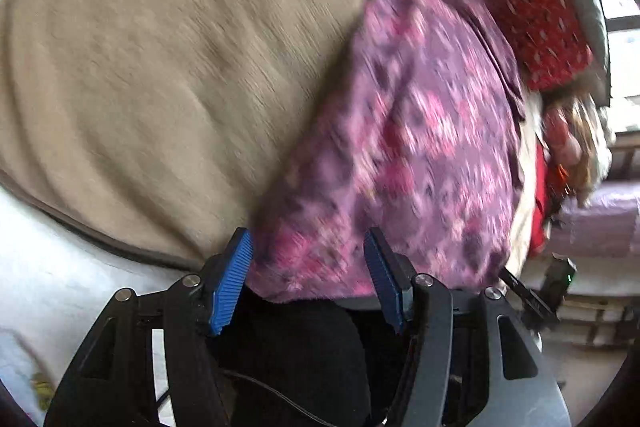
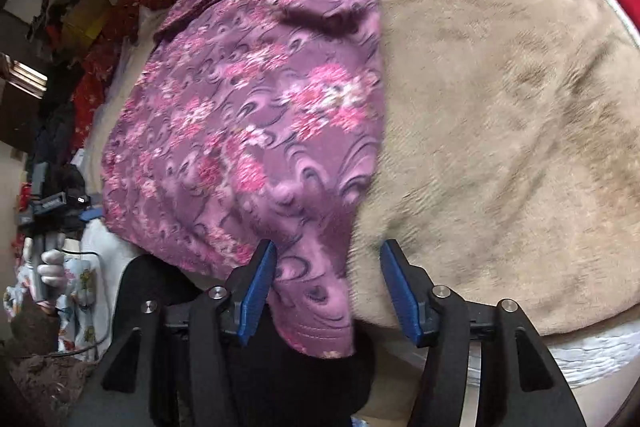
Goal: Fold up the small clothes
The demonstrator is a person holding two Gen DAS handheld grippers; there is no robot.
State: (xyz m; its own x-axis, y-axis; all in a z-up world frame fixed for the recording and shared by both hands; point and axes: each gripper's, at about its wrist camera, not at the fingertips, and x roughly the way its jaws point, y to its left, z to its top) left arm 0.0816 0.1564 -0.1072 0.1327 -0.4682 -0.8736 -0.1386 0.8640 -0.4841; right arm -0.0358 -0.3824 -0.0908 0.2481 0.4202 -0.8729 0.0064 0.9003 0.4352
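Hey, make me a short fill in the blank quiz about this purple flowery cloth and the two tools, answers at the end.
1. The floral garment is mostly ____ in colour.
2. It lies on a ____ fleece blanket.
3. The pads of the left tool are ____ in colour.
4. The jaws of the right tool stand ____, with a corner of the garment between them.

Answers: purple; beige; blue; open
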